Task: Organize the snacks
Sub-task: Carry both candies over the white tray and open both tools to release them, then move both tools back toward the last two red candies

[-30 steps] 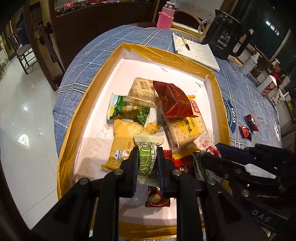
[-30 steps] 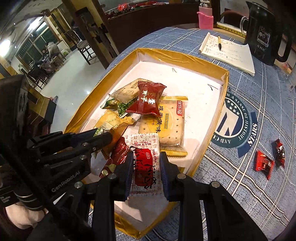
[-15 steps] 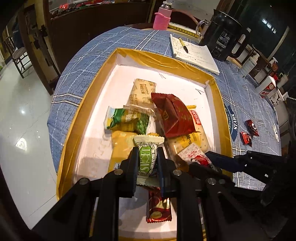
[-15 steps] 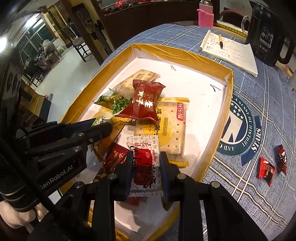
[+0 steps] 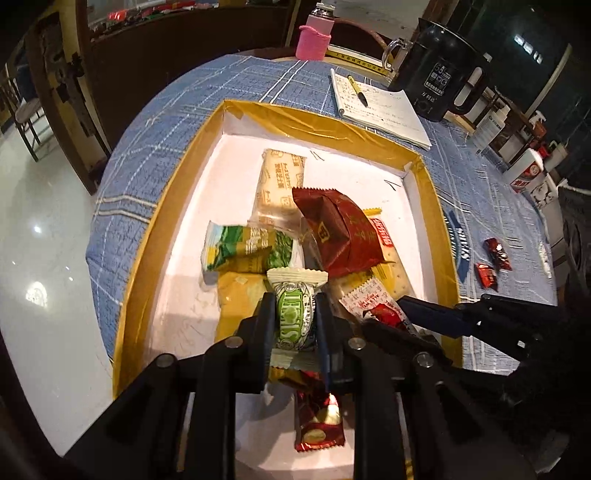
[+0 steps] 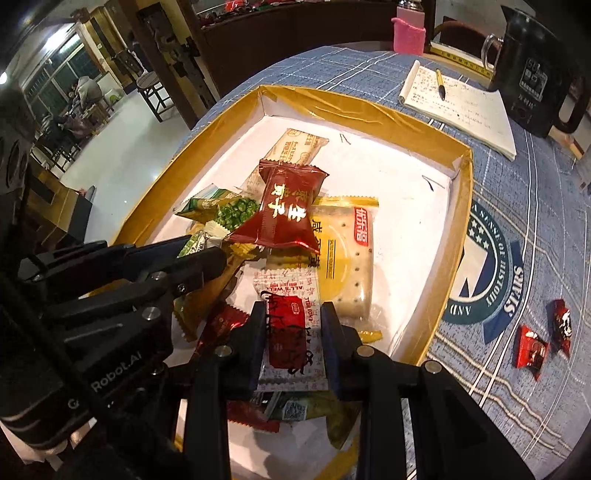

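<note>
While both claws hang over the tray: each grips one small packet above the pile of snacks.
Left claw point(image 5: 295, 317): clenched on a green-and-white candy point(image 5: 296, 314), held upright between the jaws.
Right claw point(image 6: 293, 332): clenched on a red-and-white packet point(image 6: 291, 328), held over the tray's near end; its tips lie just right of the left claw in the left wrist view.
Tray point(image 5: 177, 192): white floor, gold-taped rim, resting on the blue plaid desk point(image 5: 177, 110).
Snack pile: dark red packet point(image 6: 284, 206) lying on top of a large cracker pack point(image 6: 343, 258); green pea packet point(image 5: 247, 247) to its left; beige biscuit pack point(image 5: 280, 177) farther back.
Outside the tray: two small red candies point(image 6: 546, 339) on the desk, well apart from the rim.
Background: notepad point(image 5: 380, 107) with pen point(image 5: 356, 90), black kettle point(image 5: 443, 74), pink-sleeved bottle point(image 5: 316, 35).
</note>
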`<control>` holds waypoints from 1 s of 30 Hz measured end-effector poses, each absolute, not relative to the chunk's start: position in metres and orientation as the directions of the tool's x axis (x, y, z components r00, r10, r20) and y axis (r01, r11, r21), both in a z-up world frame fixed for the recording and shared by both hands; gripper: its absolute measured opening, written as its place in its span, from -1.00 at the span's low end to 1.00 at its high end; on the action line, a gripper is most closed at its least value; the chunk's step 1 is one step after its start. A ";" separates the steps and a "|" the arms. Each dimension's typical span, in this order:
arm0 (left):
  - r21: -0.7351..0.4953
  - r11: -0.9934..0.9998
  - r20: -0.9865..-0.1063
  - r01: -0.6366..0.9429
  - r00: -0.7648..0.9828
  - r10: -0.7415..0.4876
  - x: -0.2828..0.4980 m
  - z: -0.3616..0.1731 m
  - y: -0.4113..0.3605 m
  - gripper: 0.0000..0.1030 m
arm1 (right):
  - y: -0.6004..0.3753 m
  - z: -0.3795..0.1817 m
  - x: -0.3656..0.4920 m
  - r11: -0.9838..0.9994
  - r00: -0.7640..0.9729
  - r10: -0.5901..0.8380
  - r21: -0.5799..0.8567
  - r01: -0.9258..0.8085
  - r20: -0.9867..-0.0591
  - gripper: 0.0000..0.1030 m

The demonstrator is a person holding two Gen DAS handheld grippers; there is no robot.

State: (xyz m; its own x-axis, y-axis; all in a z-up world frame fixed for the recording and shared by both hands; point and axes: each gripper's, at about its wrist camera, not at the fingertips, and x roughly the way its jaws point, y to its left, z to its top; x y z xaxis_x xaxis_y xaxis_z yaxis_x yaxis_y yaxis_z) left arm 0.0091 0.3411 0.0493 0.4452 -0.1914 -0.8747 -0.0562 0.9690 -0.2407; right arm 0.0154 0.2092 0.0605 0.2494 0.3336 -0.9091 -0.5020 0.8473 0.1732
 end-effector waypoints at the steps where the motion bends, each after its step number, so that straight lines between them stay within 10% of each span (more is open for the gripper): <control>1: -0.253 0.965 -0.875 -0.064 0.441 -0.200 0.006 0.050 0.343 -0.41 | 0.208 0.062 0.015 0.845 0.245 0.341 0.182 -0.503 -0.907 -0.41; 17: -0.216 0.954 -0.818 -0.207 0.572 -0.061 -0.081 0.110 0.319 0.29 | 0.167 0.104 -0.033 0.782 0.274 0.487 0.275 -0.559 -0.829 -0.27; 30: -0.310 0.949 -0.788 -0.061 0.574 -0.221 -0.092 0.142 0.209 0.31 | -0.013 0.108 -0.045 0.876 0.402 0.479 0.398 -0.272 -0.780 -0.26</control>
State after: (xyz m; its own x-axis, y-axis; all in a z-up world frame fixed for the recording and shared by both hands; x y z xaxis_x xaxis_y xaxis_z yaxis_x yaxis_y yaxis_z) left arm -0.0915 0.2090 0.1420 0.5743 -0.2206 -0.7883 -0.0614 0.9487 -0.3102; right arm -0.0450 -0.0134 0.1080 0.4022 0.4789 -0.7803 -0.2719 0.8763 0.3976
